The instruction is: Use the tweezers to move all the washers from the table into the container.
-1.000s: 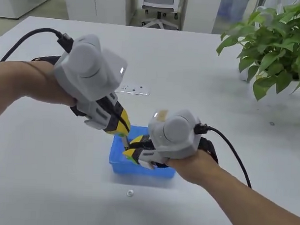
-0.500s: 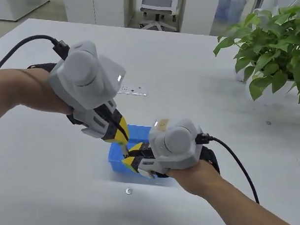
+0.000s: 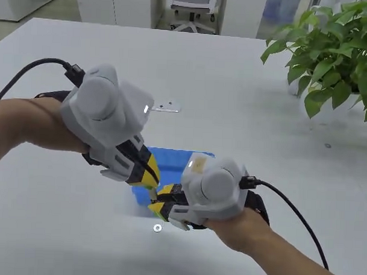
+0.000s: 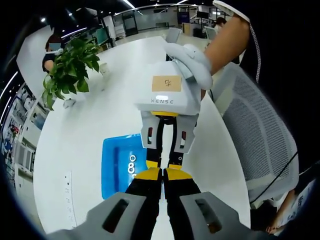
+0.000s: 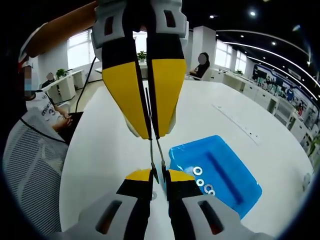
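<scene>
At the lower centre of the head view, the left gripper (image 3: 146, 175) and right gripper (image 3: 160, 200) are hovering tip to tip just above a loose washer (image 3: 157, 228). It is lying on the table (image 3: 59, 230) just in front of the blue container (image 3: 174, 156). In the right gripper view, the left jaws are clamping the tweezers (image 5: 151, 127) from the top of the frame, and the right jaws are gripping their legs near the tips. The step in hand is probably picking up this washer. The next move is calling for the tips to drop onto it and pinch its rim. At the right of that view, the container is holding at least three washers (image 5: 200, 173).
</scene>
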{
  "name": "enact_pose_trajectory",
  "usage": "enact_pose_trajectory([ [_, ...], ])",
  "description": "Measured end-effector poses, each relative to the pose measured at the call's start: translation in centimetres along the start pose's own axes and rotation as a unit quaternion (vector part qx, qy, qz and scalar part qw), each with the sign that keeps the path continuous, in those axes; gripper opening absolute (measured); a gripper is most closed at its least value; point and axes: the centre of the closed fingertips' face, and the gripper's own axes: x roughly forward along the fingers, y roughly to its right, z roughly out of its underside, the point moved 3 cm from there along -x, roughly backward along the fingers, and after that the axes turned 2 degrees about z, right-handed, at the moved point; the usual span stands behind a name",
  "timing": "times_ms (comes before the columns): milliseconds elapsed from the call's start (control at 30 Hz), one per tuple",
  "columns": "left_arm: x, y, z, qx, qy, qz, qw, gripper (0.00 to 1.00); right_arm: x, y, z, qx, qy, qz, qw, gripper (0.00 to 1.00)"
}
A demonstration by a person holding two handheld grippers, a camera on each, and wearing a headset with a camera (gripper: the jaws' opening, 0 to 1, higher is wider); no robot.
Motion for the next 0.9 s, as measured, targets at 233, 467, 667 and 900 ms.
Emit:
enact_pose_trajectory([
  [233,0.9,0.7,0.4,-0.002,0.002,0.01,0.9999,0.05,0.3,-0.7,0.9,0.006,-0.003,-0.004,1.0,0.12],
  [467,1.6,1.0,1.0,-0.008,0.003,0.017,0.9998,0.05,0.7,-1.0,1.8,0.01,-0.01,-0.009,0.9999,0.12],
  [667,2.2,1.2,1.4,-0.013,0.002,0.023,0.9997,0.05,1.1,-1.3,2.5,0.015,-0.013,-0.012,0.9997,0.12],
  [900,2.9,1.4,1.9,-0.018,0.001,0.03,0.9994,0.05,1.4,-1.8,3.3,0.021,-0.019,-0.018,0.9994,0.12],
])
